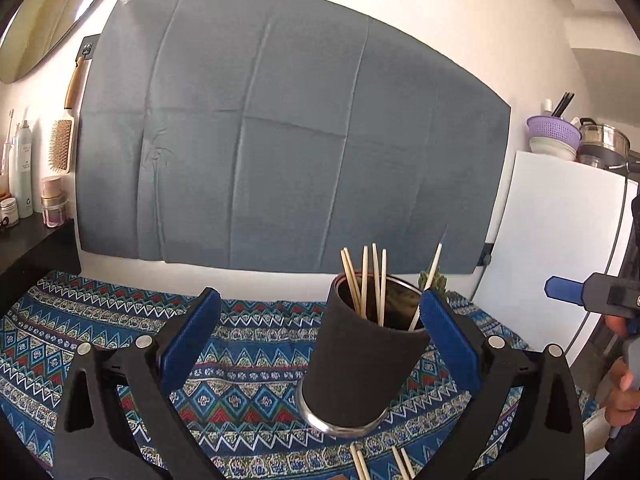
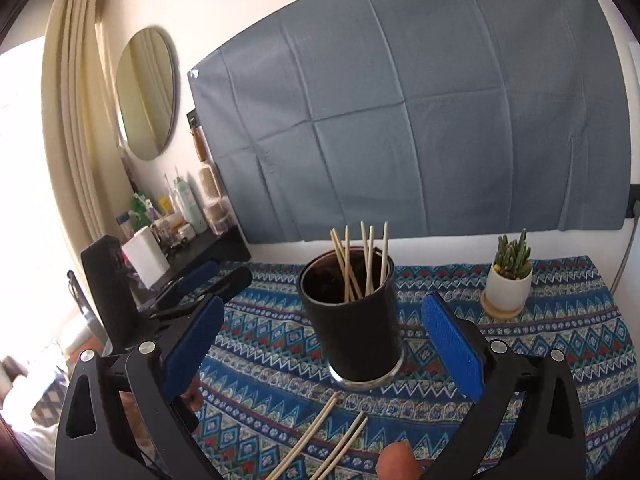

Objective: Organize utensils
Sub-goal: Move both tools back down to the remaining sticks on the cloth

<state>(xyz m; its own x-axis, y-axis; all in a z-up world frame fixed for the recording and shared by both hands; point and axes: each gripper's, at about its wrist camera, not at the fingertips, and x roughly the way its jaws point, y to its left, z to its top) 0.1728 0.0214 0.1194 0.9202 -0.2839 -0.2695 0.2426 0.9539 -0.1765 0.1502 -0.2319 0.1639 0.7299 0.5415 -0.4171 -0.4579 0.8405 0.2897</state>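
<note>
A: Black foam wraps the cup point(image 2: 352, 320), and it stands upright on the patterned cloth point(image 2: 540, 360) with several wooden sticks point(image 2: 362, 264) leaning inside it.

B: And the rest of the sticks?

A: A few loose sticks point(image 2: 332, 436) lie flat on the cloth, just in front of the cup's metal base. So I judge the job partly done.

B: What are the two tools doing?

A: The right gripper point(image 2: 322, 344) is spread wide with nothing between its blue pads point(image 2: 452, 352); the cup sits ahead of it, between the pads in the view but not touched. The left gripper point(image 1: 320, 340) is spread wide too, holding nothing. Its right pad appears just beside the cup's rim, though I cannot tell whether they touch.

B: What worries you?

A: The cup is tall and its base is narrow. If that left pad nudges the rim while swinging down for a loose stick, the cup could tip and spill everything back out.

B: Anything else?

A: The sticks are thin and lie flat on soft cloth. A pinch could snag the fabric or roll one away. And the standing sticks fan outward, so a new one dropped in at an angle could glance off them.
</note>
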